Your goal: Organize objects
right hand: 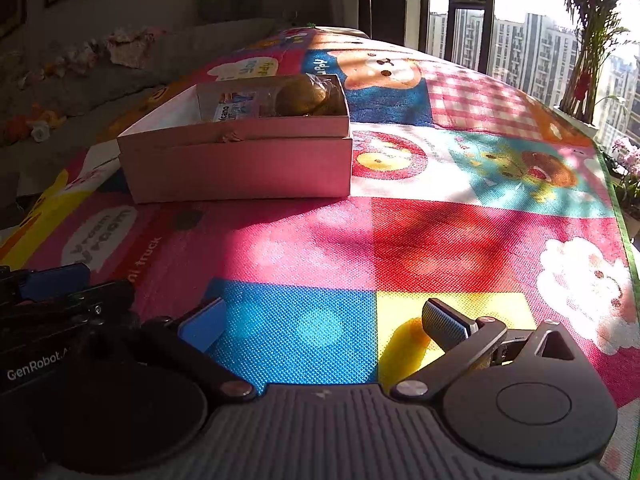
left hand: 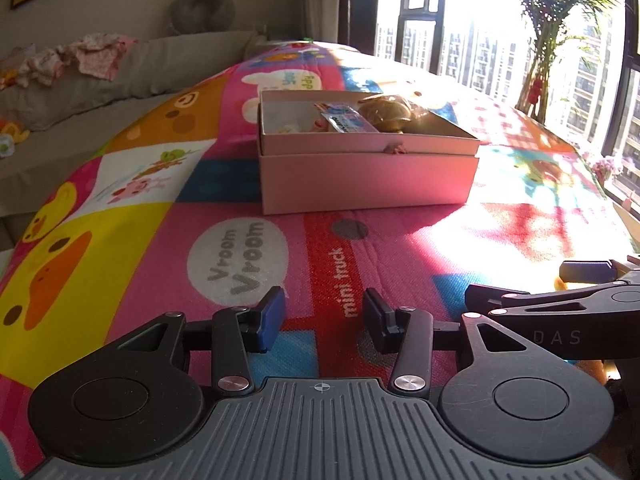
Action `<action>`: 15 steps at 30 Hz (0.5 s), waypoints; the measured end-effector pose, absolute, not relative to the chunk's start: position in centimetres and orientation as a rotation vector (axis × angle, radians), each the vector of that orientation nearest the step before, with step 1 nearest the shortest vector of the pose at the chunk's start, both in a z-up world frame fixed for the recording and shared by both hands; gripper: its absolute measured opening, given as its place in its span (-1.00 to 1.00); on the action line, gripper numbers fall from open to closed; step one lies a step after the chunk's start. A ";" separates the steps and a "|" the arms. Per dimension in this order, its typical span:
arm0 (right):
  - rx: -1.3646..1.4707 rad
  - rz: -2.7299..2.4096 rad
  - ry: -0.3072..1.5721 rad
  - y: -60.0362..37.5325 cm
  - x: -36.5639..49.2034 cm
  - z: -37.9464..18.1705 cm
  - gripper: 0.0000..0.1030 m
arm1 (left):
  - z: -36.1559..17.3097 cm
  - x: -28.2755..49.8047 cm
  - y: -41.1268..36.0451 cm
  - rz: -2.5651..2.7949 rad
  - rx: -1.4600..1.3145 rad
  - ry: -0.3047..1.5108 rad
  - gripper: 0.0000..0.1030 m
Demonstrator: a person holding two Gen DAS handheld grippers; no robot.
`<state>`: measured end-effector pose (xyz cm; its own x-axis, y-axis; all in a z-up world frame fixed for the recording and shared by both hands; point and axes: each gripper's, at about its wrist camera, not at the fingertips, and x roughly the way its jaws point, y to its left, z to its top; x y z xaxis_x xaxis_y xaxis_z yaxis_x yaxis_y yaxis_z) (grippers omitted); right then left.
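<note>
Ahead on mat [left hand: 160, 240] | box [left hand: 368, 176] | left gripper [left hand: 325, 316] apart, empty

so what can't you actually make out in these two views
- Box contents: in the left wrist view its near wall hides the floor; only a blue-labelled packet and a brown wrapped item show above the rim.
- Packet label: too small and blurred in the right wrist view.
- Outside the window: glare washes it out.
- Right gripper: its left finger is in shadow.
</note>
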<state>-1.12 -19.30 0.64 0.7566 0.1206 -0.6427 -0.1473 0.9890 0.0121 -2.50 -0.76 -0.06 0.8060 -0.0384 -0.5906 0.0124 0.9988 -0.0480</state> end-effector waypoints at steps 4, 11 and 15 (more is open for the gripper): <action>-0.042 0.143 0.698 -19.5 -1.1 0.6 1.00 | -0.1 -2.5 -0.7 -0.028 -0.051 0.632 -0.05; -0.041 0.143 0.699 -19.7 -0.7 0.6 1.00 | -0.1 -2.5 -1.0 -0.023 -0.030 0.634 -0.05; -0.043 0.144 0.697 -19.7 -0.7 0.7 1.00 | -0.2 -2.5 -1.0 -0.021 -0.023 0.635 -0.05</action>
<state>-0.71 -19.67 0.65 0.7572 0.1181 -0.6424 -0.1465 0.9892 0.0091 -2.48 -1.02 -0.15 0.8052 -0.0266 -0.5925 0.0122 0.9995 -0.0283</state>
